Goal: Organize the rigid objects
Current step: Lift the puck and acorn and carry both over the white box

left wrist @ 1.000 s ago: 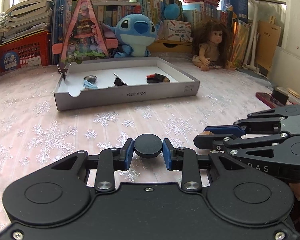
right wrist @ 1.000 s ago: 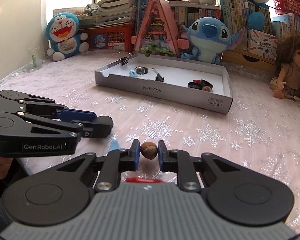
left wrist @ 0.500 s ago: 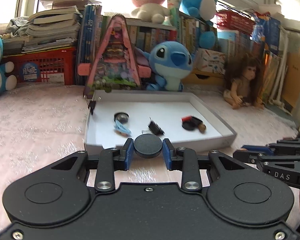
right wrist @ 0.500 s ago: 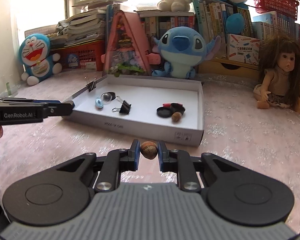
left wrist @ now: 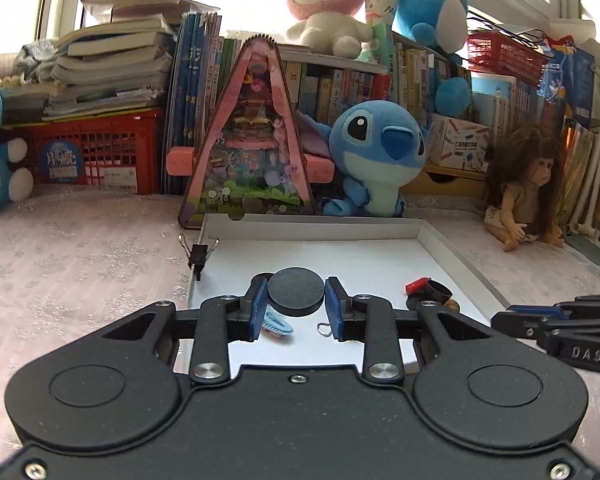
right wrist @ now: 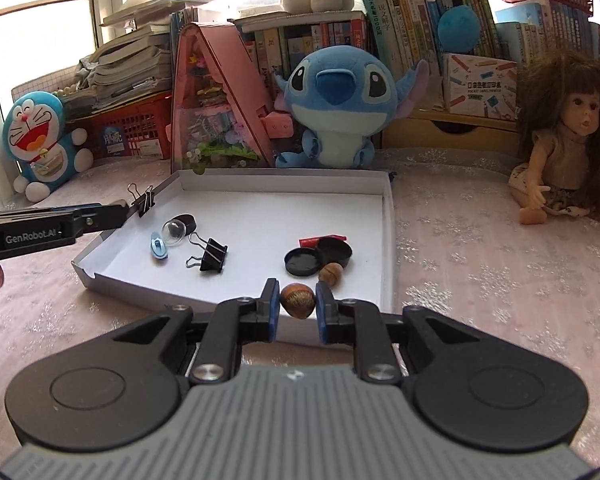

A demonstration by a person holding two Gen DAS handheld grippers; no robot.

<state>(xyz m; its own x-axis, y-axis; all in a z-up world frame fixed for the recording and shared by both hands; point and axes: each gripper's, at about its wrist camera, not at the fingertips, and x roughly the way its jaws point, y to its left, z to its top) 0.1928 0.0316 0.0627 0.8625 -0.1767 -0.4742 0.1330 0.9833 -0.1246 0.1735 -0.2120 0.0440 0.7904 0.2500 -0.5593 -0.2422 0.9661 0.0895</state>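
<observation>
A shallow white tray [right wrist: 386,240] [left wrist: 452,256] lies on the pink cloth. My left gripper [left wrist: 296,299] is shut on a black round disc [left wrist: 296,291] and holds it above the tray's near left part. My right gripper [right wrist: 297,301] is shut on a brown acorn [right wrist: 297,300] above the tray's near edge. In the tray lie a second acorn [right wrist: 331,273], a black lid [right wrist: 302,262], a black cap [right wrist: 334,251], a red piece [right wrist: 320,240], a binder clip [right wrist: 212,255], a clear dome [right wrist: 174,233] and a blue piece [right wrist: 159,246].
Another binder clip [right wrist: 144,201] [left wrist: 199,255] is clamped on the tray's left wall. A Stitch plush [right wrist: 334,104], a pink triangular toy house [right wrist: 216,112], a Doraemon plush [right wrist: 40,140], a doll [right wrist: 564,136] and shelves of books stand behind the tray.
Both grippers have risen and moved forward toward the tray, each still holding its object. The left one now hangs over the tray's inside; the right one is at its near edge.
</observation>
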